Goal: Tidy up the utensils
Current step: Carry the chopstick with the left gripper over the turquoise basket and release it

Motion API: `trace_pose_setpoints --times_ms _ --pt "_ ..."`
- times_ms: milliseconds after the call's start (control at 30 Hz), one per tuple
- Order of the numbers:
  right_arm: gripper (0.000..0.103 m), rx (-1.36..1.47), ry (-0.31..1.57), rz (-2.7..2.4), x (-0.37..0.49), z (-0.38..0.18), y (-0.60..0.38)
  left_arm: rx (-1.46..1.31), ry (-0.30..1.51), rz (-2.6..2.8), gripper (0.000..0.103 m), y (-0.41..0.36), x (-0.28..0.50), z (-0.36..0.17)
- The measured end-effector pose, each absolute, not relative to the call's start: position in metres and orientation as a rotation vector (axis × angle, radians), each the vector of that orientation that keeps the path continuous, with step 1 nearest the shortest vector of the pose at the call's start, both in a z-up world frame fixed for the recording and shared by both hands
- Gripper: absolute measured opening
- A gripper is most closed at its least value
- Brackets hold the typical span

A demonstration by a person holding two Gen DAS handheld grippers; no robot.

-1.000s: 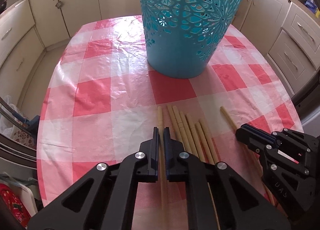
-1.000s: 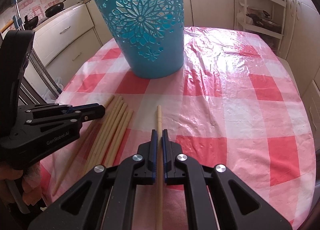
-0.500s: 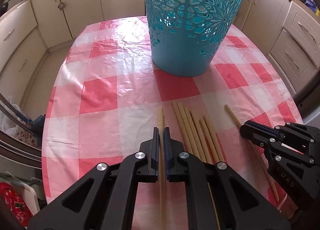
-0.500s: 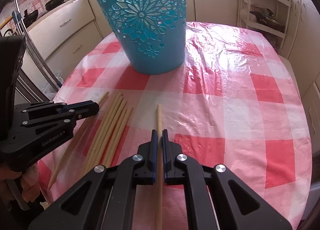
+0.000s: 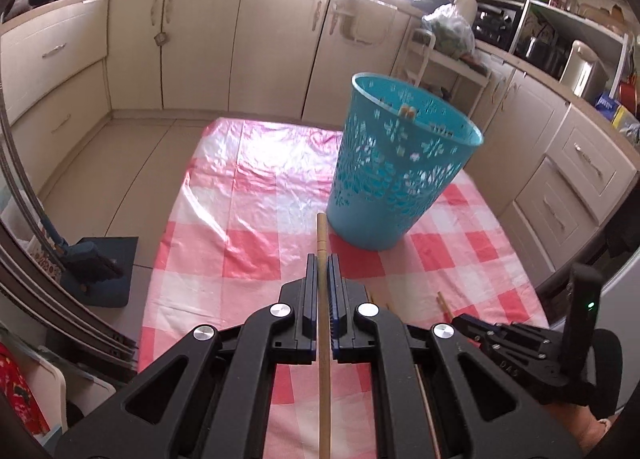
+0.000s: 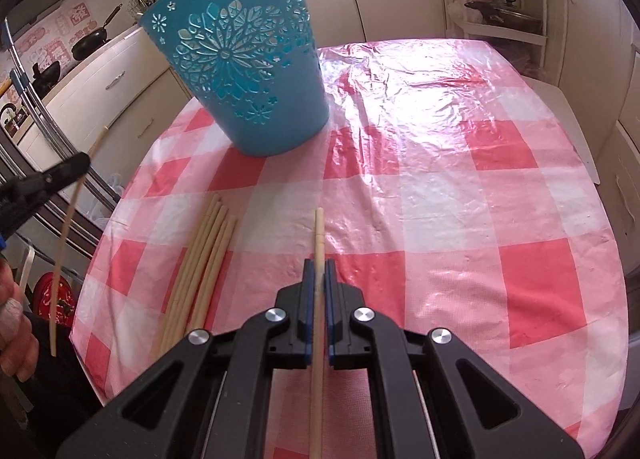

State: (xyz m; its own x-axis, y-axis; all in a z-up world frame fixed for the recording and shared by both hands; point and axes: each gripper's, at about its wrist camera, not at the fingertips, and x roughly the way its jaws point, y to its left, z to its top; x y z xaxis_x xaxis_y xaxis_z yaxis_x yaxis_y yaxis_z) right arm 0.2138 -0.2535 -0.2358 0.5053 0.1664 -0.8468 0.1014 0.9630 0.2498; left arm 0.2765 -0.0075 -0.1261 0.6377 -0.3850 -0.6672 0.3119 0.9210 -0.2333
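A table under a red-and-white checked plastic cloth (image 6: pixel 460 187) carried a blue openwork basket (image 6: pixel 240 71) at its far left and a bundle of loose wooden chopsticks (image 6: pixel 204 259) nearer, left.

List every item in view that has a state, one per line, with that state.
Left tool: shut on a wooden chopstick, lifted off the table.
Right tool: shut on another wooden chopstick, low over the table.
Blue perforated plastic basket: upright on the table, chopstick ends showing at its rim.
Bundle of loose wooden chopsticks: lying flat, side by side.
Red-and-white checked plastic tablecloth: spread out, wrinkled.
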Motion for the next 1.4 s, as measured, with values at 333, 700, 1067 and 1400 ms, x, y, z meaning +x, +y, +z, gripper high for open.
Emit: trace_pose_setpoints --times_ms 333,700,1067,1400 --pt "0.005 0.322 1.025 0.059 0.21 -0.236 -0.258 -0.212 0.617 -0.377 0.005 0.026 0.242 -0.069" --pt "0.006 0.365 0.984 0.101 0.207 -0.227 -0.257 -0.237 0.453 -0.404 0.005 0.013 0.226 -0.006" --pt "0.006 0.432 0.999 0.136 0.208 -0.232 -0.256 -0.248 0.382 -0.415 0.005 -0.028 0.266 0.023" --pt "0.006 0.467 1.028 0.148 0.212 -0.243 -0.256 -0.275 0.361 -0.409 0.005 -0.076 0.346 0.022"
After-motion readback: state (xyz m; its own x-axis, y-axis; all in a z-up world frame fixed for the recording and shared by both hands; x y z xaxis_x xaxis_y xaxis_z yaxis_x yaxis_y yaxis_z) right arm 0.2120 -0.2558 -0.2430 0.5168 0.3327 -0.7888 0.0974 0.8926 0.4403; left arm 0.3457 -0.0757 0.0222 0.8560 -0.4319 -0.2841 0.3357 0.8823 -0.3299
